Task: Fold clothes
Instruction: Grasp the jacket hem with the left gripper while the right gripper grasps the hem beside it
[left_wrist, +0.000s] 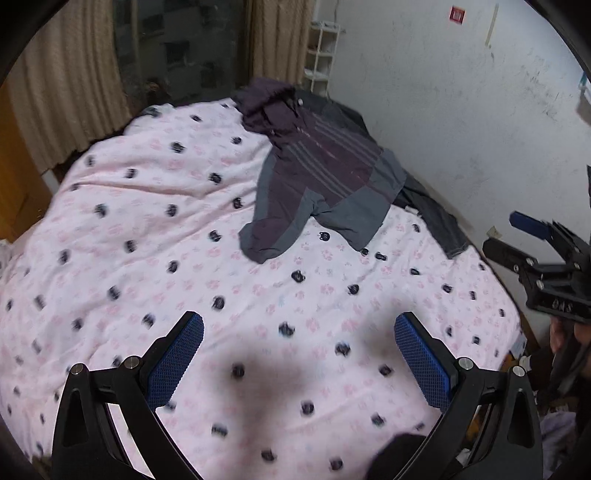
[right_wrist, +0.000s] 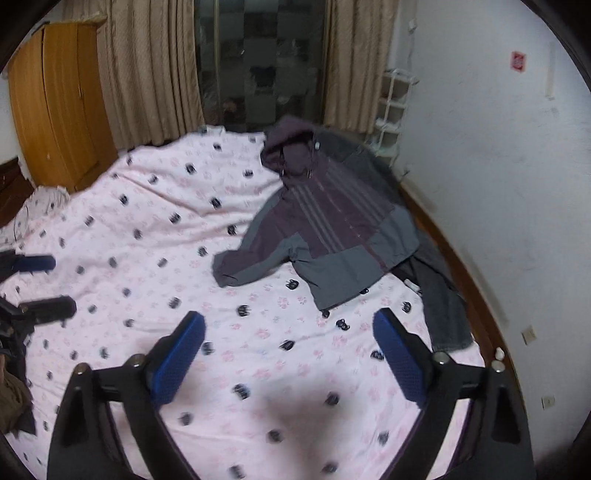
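A purple and grey hooded jacket (left_wrist: 317, 173) lies rumpled on the far right part of the pink patterned bed cover (left_wrist: 155, 229); it also shows in the right wrist view (right_wrist: 325, 229). Dark grey trousers (right_wrist: 439, 302) lie partly under it, near the wall. My left gripper (left_wrist: 299, 332) is open and empty, held above the cover, well short of the jacket. My right gripper (right_wrist: 288, 328) is open and empty too, above the cover in front of the jacket. Each gripper shows in the other's view, the right (left_wrist: 517, 236) and the left (right_wrist: 40, 284).
The white wall (right_wrist: 498, 184) runs close along the bed's right side with a wooden skirting. A wooden wardrobe (right_wrist: 55, 103) stands at the far left, curtains (right_wrist: 147, 74) and a dark window behind the bed, a white shelf (right_wrist: 393, 107) in the corner.
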